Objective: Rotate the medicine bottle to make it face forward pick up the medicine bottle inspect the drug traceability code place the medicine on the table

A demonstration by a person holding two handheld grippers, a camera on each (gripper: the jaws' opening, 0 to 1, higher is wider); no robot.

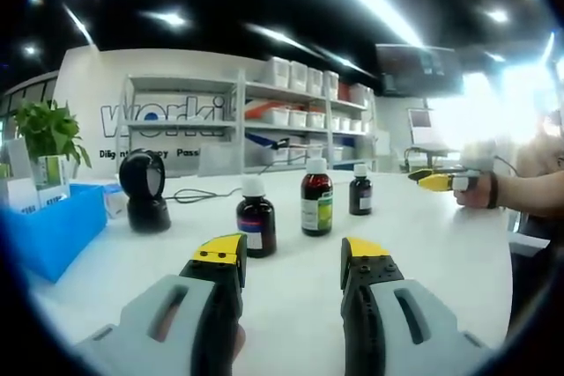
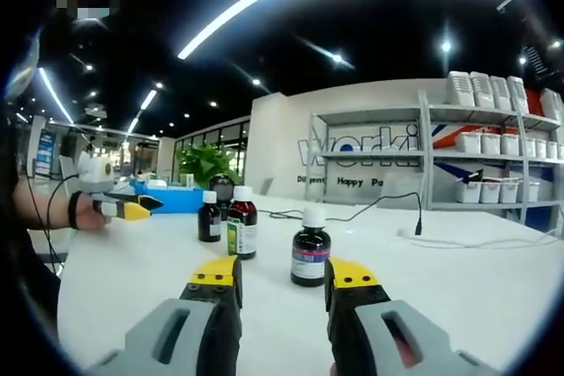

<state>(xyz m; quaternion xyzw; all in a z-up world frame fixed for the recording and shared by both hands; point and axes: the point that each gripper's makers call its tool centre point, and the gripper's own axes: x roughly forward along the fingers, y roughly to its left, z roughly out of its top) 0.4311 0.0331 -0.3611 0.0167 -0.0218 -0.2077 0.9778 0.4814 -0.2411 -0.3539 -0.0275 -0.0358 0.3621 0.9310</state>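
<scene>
Two claws: both are hovering low over the white counter [image 1: 291, 305], each with its yellow-tipped jaws spread and gripping nothing.
Left claw [image 1: 293, 257]: is pointing at a row of three medicine bottles from close by, touching none; it is also showing at the left of the right gripper view, held in a person's hand.
Right claw [image 2: 282, 277]: is facing the same bottles from the opposite side; the nearest bottle is sitting just beyond its tips.
Small bottle, pink-and-white label [image 1: 256, 225] [image 2: 310, 255]: is standing upright, white cap on, nearest to both claws.
Tall bottle, green label [image 1: 316, 201] [image 2: 241, 226]: is standing upright in the middle of the row.
Small dark bottle [image 1: 359, 190] [image 2: 210, 218]: is standing upright at the far end of the row in the left gripper view, well apart from that claw.
Black scanner [image 1: 145, 190]: is sitting left of the bottles, its cable trailing across the counter.
Blue bin [image 1: 53, 226]: is resting at the counter's left edge.
Potted plant [image 1: 50, 134]: is standing behind the bin.
Shelving [image 1: 291, 116]: is holding white boxes against the back wall.
</scene>
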